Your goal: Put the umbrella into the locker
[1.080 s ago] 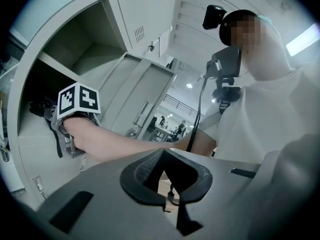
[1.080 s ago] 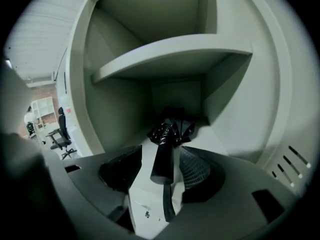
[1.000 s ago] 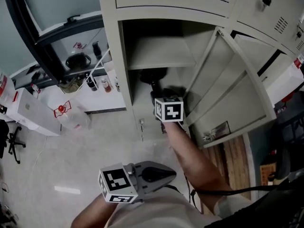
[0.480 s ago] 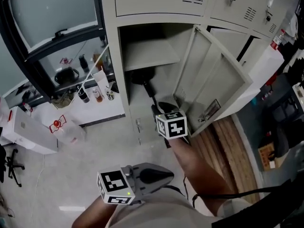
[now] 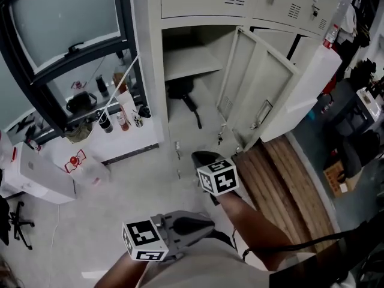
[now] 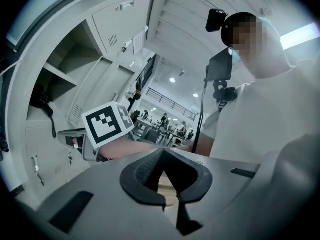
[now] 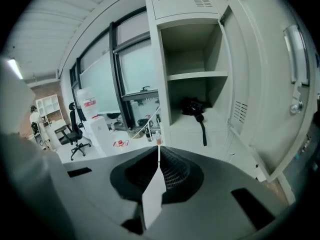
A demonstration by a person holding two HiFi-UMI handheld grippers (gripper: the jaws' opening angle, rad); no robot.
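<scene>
The black folded umbrella [image 5: 182,93] lies on the floor of the open locker's [image 5: 149,71] lower compartment, under the shelf [image 5: 187,62], with its strap trailing toward the front. It also shows as the umbrella [image 7: 195,107] in the right gripper view and the umbrella [image 6: 41,102] in the left gripper view. My right gripper [image 5: 201,157] hangs well in front of the locker, shut and empty, pointing at the compartment; the same gripper [image 7: 158,149] has its pads pressed together. My left gripper [image 5: 210,224] stays close to my body, shut with nothing in it, seen as the left gripper [image 6: 162,155] facing sideways.
The locker door [image 5: 271,80] stands swung out to the right, with keys [image 5: 220,138] hanging at its lock. A window ledge with bottles [image 5: 120,116] and a white box [image 5: 36,173] are on the left. Wooden floor boards [image 5: 282,179] run on the right.
Both grippers have drawn back from the locker. The right one was at the compartment by the umbrella and is now away from it with its jaws closed; the umbrella stayed inside.
</scene>
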